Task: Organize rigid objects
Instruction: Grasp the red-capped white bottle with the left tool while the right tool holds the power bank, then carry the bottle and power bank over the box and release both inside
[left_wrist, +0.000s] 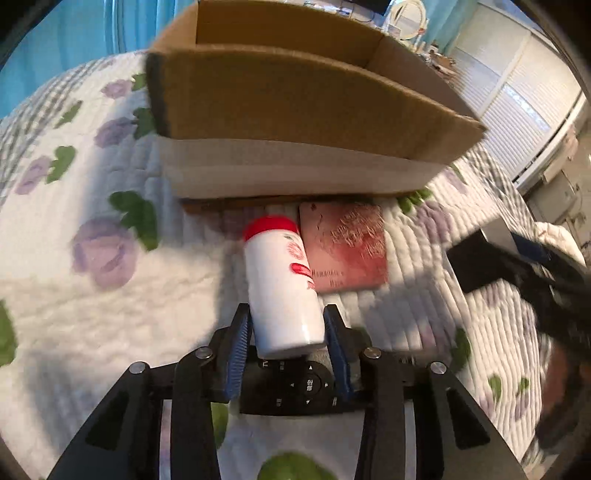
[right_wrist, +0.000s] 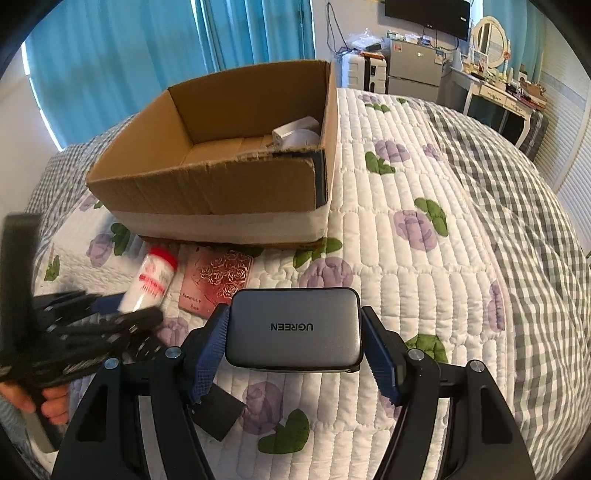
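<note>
My left gripper (left_wrist: 288, 328) is shut on a white bottle with a red cap (left_wrist: 280, 280), held just above a black remote control (left_wrist: 299, 387) on the bed. A red rose-patterned tin (left_wrist: 347, 247) lies beside the bottle, in front of the open cardboard box (left_wrist: 295, 103). My right gripper (right_wrist: 293, 332) is shut on a grey UGREEN charger (right_wrist: 293, 328), held over the quilt. The right wrist view also shows the box (right_wrist: 207, 192) with a white item (right_wrist: 295, 134) inside, the tin (right_wrist: 218, 280), the bottle (right_wrist: 151, 280) and the blurred left gripper (right_wrist: 92, 325).
The quilted floral bedspread (right_wrist: 424, 277) covers the bed. A black flat object (right_wrist: 221, 413) lies under my right gripper. Blue curtains (right_wrist: 147, 55) hang behind the box. A fridge (right_wrist: 415, 70) and dressing table (right_wrist: 498, 88) stand beyond the bed.
</note>
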